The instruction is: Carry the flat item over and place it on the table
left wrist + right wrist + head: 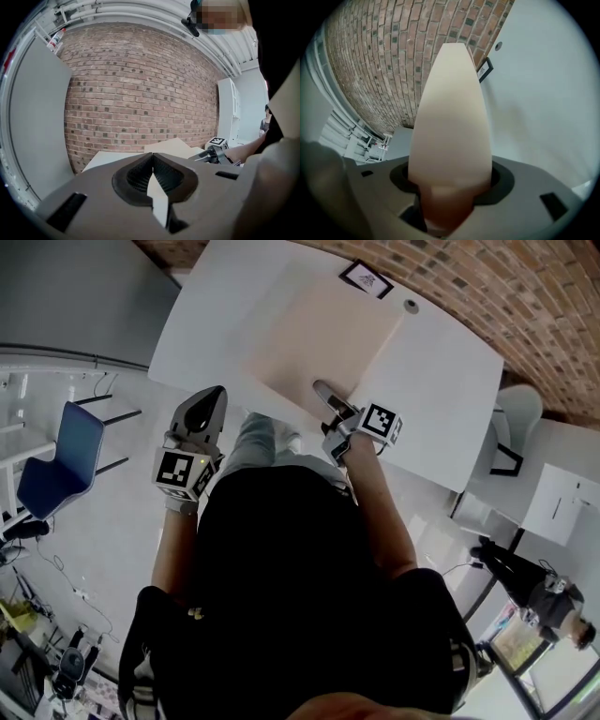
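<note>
Board (pixel 323 338): flat, pale beige, thin, plain rectangle. It is over the white table (pixel 441 381), its far corner near a marker card (pixel 367 277). I cannot tell whether the far edge already rests on the top.

Handling, as a judgement:
- Looks stiff; no sag shows along its length in the right gripper view (pixel 450 108).
- Probably light for its size, but a wide sheet held by one edge will lever hard on the pads.
- Face looks smooth and may slip, so an edge pinch needs firm pressure.
- Best hold is mid-edge, as now; a second pinch on the left would steady it.

Right gripper (pixel 328 395): clamped on the middle of the board's near edge, with the board filling the gap between the jaws (pixel 445 206). The forearm reaches forward from the body, wrist about level with the table edge.

Left gripper (pixel 208 404): jaws together and empty (pixel 152 176). It is held just short of the table's near-left edge, pointing toward the brick wall (pixel 136 84), elbow tucked.
</note>
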Demonstrator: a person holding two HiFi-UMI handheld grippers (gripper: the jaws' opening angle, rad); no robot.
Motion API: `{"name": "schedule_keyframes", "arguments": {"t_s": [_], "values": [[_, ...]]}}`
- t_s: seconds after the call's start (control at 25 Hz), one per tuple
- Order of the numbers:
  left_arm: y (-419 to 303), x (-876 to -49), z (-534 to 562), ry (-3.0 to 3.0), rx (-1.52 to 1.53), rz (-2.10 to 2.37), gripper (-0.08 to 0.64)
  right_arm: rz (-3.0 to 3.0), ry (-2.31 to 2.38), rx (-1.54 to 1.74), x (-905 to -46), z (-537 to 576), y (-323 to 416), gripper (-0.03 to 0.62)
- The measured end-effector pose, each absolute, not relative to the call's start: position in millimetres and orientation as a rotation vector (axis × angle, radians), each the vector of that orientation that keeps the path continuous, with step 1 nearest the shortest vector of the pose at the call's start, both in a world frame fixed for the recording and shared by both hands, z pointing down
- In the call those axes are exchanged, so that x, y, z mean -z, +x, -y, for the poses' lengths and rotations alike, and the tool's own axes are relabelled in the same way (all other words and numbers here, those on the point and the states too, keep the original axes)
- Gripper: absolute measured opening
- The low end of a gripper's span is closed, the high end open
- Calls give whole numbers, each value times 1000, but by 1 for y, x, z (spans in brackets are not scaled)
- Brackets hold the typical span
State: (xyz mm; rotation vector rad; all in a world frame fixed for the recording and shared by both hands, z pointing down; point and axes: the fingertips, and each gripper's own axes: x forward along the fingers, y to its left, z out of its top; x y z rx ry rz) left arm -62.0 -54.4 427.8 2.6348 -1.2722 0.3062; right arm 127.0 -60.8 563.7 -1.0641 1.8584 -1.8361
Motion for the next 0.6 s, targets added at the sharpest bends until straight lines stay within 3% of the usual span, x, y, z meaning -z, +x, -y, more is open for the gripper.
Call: {"name": "schedule_keyframes", "arguments": {"t_s": [0.6], "values": [[-85, -438, 151, 2635, -333, 1211, 5, -1807, -1176, 1972, -621, 137, 105, 284]]}}
